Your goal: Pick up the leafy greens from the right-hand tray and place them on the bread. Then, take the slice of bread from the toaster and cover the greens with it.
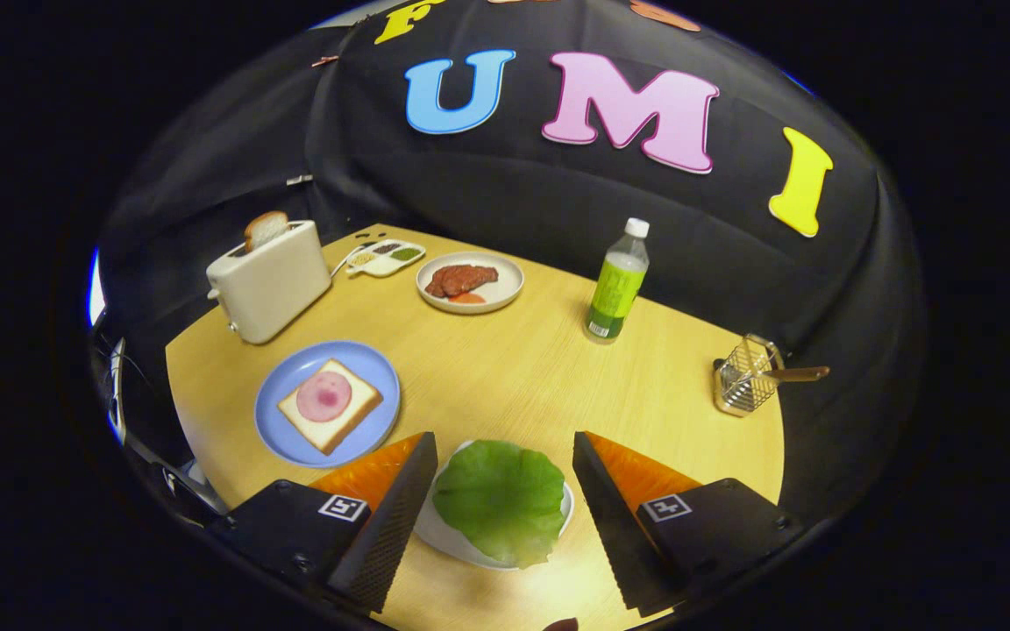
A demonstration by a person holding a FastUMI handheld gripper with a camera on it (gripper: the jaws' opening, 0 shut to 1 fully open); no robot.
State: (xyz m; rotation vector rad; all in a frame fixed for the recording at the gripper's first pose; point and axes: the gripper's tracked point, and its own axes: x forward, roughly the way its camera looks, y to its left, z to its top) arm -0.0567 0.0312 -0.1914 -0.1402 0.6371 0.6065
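Black cloth walls back a pale wooden worktop (pixel 505 368) where, we judge, the job has not begun. Leafy greens (pixel 499 499) lie untouched on their white tray (pixel 435 533); bread (pixel 330 405) topped with a pink slice waits on a blue plate (pixel 281 443) off to one side. Another slice (pixel 266 229) stands in the toaster (pixel 268 280) beyond. Our gripper (pixel 503 478) hovers with fingers (pixel 400 517) spread wide, the greens between them, pinching nothing. Both steps, we reckon, remain.

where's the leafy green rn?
In the gripper view, the leafy green lies on a white plate between the open gripper fingers, on the near side of the table, right of the blue plate with bread.
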